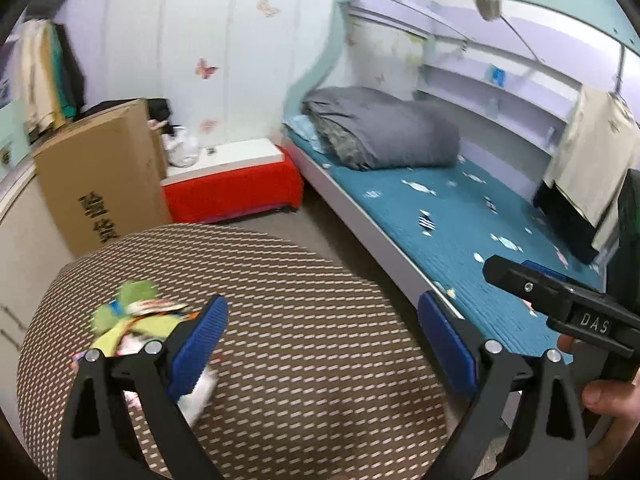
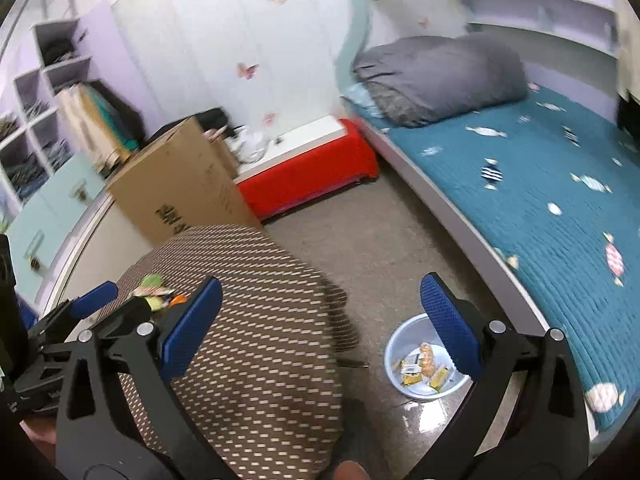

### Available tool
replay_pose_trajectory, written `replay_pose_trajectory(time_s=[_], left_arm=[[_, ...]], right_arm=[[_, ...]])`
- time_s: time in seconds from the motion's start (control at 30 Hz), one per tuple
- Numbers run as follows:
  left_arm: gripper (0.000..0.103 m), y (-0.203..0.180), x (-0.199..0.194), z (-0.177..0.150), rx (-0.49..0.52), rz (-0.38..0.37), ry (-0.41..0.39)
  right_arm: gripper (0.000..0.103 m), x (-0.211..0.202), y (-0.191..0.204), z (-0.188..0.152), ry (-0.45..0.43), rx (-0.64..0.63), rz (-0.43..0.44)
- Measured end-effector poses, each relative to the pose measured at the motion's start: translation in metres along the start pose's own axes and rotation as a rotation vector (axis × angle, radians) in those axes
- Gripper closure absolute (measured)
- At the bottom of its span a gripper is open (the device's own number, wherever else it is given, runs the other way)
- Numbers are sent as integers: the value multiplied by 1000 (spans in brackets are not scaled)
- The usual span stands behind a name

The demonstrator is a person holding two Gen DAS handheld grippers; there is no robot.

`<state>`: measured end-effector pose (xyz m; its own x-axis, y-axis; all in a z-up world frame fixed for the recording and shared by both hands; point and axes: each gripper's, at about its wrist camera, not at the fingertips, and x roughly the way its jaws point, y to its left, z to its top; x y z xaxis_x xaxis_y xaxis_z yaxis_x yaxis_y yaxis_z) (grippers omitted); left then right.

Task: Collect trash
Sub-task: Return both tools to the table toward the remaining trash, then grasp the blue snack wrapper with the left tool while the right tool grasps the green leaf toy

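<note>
Claws both gape wide and hold nothing. The left claw (image 1: 322,334) hangs over the round woven table (image 1: 304,280), and its left finger (image 1: 198,346) sits just beside a blurry heap of bright wrappers (image 1: 136,320) near the table's left edge; touching or not, that is hard to tell. The right claw (image 2: 320,320) is held over the table's right edge and the floor. Down there a pale bowl (image 2: 394,354) with wrappers inside sits by the bed (image 2: 540,184).

Colourful wrappers (image 1: 136,320) heaped on table; more in basin (image 2: 426,364).
</note>
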<state>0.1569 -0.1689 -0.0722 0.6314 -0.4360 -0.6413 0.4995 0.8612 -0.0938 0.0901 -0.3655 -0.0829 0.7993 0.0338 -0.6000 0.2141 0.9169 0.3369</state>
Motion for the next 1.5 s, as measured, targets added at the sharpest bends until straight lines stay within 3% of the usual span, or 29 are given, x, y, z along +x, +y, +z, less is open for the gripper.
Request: replay_pose_trajectory(time_s=[0.3, 0.53, 0.6, 0.67, 0.8, 0.87, 0.93, 1.13, 1.4, 1.5], left_arm=[[9, 101, -32, -38, -169, 157, 3], [9, 164, -40, -71, -239, 262, 31], [9, 174, -42, -80, -257, 277, 34], [9, 182, -45, -90, -268, 293, 39], [9, 200, -46, -108, -295, 318, 72], [9, 207, -44, -112, -303, 319, 83], [9, 211, -43, -115, -297, 318, 89], [9, 224, -18, -106, -216, 313, 115], [9, 230, 33, -84, 17, 275, 183], [10, 229, 39, -79, 59, 221, 188]], right_arm=[[6, 53, 106, -19, 126, -199, 150], [7, 84, 168, -42, 203, -331, 220], [17, 91, 181, -50, 227, -365, 239], [35, 101, 197, -58, 271, -385, 266], [49, 124, 217, -67, 321, -418, 279], [64, 138, 223, -70, 350, -424, 267], [70, 149, 223, -70, 369, -403, 264], [70, 157, 233, -73, 376, -406, 268], [70, 139, 221, -66, 356, -399, 296], [57, 125, 226, -51, 290, -439, 305]])
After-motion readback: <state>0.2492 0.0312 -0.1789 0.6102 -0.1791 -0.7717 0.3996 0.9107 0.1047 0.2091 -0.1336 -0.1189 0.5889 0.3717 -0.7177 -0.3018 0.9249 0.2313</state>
